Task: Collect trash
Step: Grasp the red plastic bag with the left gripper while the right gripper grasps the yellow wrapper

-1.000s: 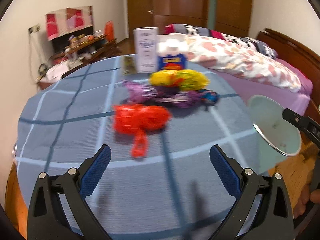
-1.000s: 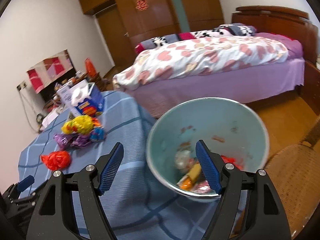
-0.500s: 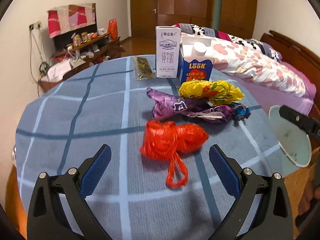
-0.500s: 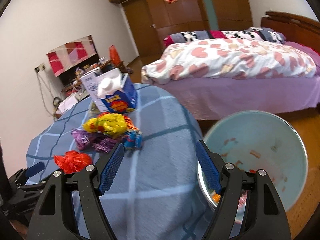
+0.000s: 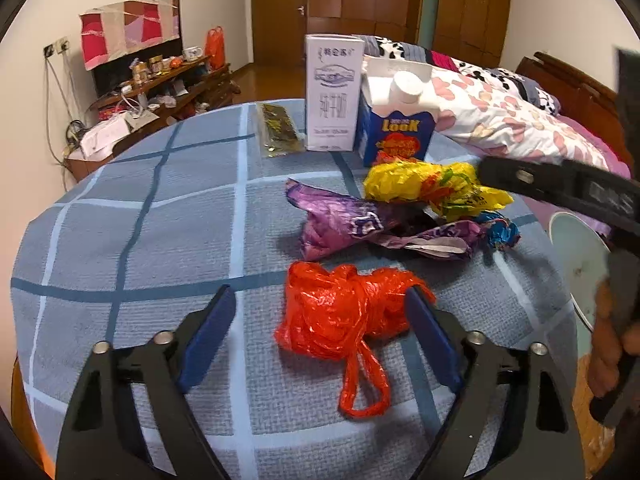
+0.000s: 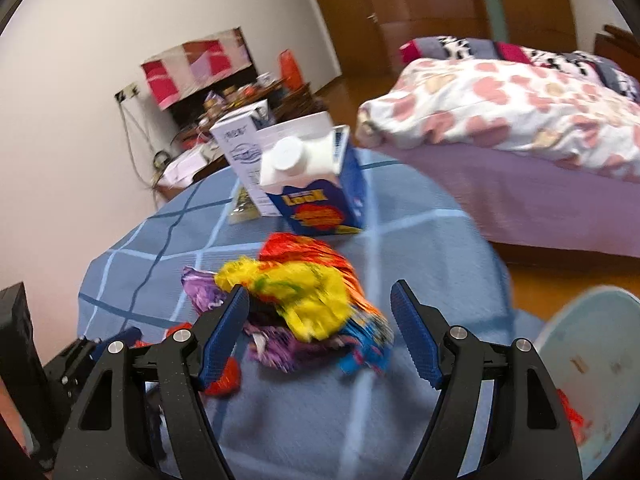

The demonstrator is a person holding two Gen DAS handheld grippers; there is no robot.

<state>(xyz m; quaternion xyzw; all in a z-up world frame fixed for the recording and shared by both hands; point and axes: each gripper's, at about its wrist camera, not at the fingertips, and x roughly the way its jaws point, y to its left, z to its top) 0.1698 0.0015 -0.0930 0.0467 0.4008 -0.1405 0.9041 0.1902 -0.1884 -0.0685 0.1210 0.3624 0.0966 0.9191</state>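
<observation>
Our left gripper (image 5: pixel 320 312) has just been closing its jaws around the crumpled red plastic bag (image 5: pixel 344 316) on the blue checked tablecloth (image 5: pixel 168 216); its right pad touches the bag and the left pad stands clear. Our right gripper (image 6: pixel 320 312) hangs spread and empty over the yellow wrapper (image 6: pixel 296 292), with the pale bin (image 6: pixel 592 344) at the table's edge.

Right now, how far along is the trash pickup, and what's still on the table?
Done: some trash already lies in the bin. In hand: the left gripper has just been closing around the red plastic bag, with a gap still at one finger; the right gripper is open over the yellow wrapper. Left: the purple wrapper, blue wrapper, both cartons and the small packet.
</observation>
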